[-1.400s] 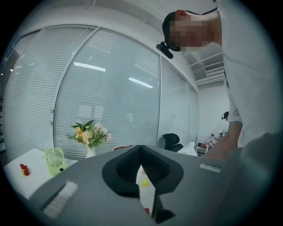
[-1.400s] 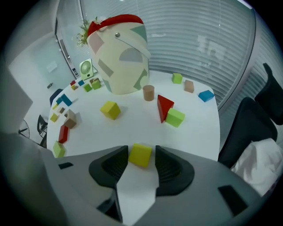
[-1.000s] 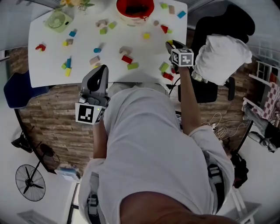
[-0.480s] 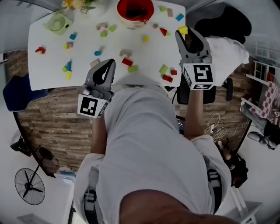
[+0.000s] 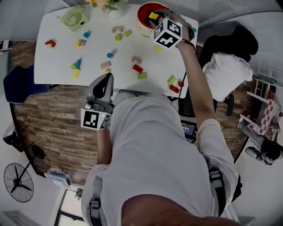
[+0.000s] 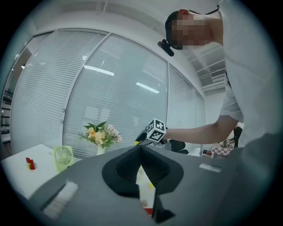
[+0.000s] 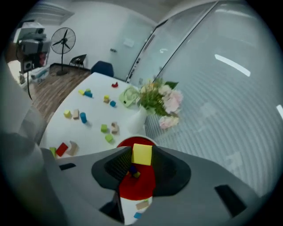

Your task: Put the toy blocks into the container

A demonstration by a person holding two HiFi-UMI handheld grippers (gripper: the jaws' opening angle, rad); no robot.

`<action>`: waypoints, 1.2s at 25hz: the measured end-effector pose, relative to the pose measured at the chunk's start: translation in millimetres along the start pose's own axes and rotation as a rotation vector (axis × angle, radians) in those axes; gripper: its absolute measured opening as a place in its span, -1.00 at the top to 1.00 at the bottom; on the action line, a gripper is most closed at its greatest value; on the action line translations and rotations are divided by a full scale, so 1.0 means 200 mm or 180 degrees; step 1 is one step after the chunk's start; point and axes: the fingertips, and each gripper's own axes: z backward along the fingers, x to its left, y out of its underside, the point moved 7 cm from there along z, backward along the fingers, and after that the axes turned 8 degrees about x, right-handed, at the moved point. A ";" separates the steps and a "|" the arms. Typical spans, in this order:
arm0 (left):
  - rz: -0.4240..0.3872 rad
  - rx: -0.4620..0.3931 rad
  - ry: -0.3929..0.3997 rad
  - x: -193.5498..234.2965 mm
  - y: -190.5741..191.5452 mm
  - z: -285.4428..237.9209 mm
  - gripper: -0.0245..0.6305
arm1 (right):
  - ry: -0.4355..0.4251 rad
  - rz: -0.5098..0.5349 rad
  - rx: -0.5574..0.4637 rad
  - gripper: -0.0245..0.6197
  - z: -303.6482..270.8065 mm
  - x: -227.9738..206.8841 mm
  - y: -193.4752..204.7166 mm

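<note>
Table (image 5: 57, 62) edges bound the work area. The red container (image 5: 142, 17) stands at the far edge, close to the right-hand corner. A vase of flowers (image 5: 104, 3) and a green fan (image 5: 74, 18) line the same far edge to the left of the container. In the right gripper view, a glass wall with blinds (image 7: 212, 88) rises directly behind the container. Open table surface extends from the container toward the person, broken by scattered toy blocks; a red block (image 5: 138, 68) and a green block (image 5: 142, 76) lie nearer the person than the container, well apart from it. A black chair with a white cloth (image 5: 227, 70) stands off the table edge to the right of the container.

Each gripper carries a marker cube (image 5: 168, 33) printed with black-and-white square patterns.

Right gripper (image 5: 154, 15) is positioned directly above the container, pointing down into it. Its 2 jaws are partly apart and clamp a yellow block (image 7: 142, 154) at the tips; the red interior of the container, with small blocks lying in it, shows below the block.

Left gripper (image 5: 108, 76) is held at the near table edge, well apart from the container, pointing roughly level. Its 2 jaws are closed together with nothing between them.
</note>
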 end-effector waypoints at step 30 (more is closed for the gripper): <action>0.0010 0.0080 -0.0042 0.00 -0.01 -0.01 0.93 | 0.0038 -0.2469 -0.0838 0.18 0.17 -0.03 0.43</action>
